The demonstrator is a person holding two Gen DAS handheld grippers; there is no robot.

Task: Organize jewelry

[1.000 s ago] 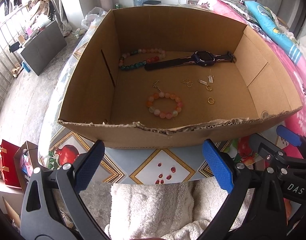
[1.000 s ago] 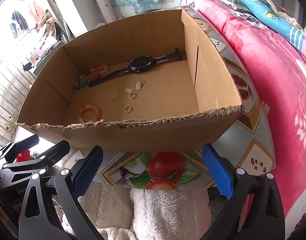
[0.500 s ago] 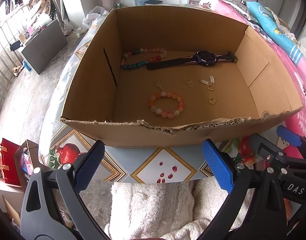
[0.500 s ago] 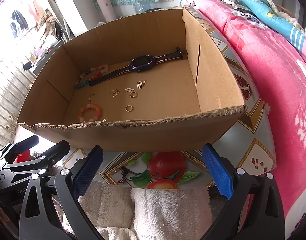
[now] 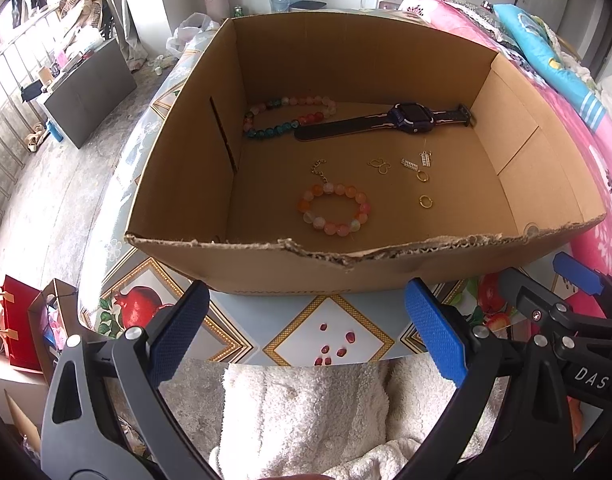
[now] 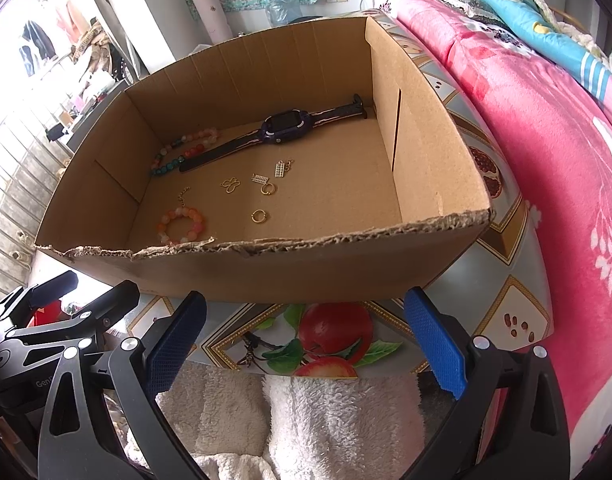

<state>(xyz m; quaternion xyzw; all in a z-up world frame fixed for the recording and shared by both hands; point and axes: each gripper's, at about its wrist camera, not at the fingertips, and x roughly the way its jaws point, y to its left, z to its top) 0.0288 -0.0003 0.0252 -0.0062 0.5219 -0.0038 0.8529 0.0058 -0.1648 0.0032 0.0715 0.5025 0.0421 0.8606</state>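
Bright daylight, sharp focus, fisheye-warped edges

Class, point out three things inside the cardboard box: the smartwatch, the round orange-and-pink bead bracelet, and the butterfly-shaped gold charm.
smartwatch (image 5: 411, 117), left wrist view, on its dark screen.
orange-and-pink bead bracelet (image 5: 315, 222), left wrist view, on a pale bead at its near-left side.
butterfly-shaped gold charm (image 6: 230, 185), right wrist view, on its wire outline.

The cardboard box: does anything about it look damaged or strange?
Yes. The near rim of the cardboard box is torn and ragged, with frayed corrugated edges, so that wall stands lower than the others. The smartwatch and the jewelry lie loose on its floor. Nothing is spilled outside it.
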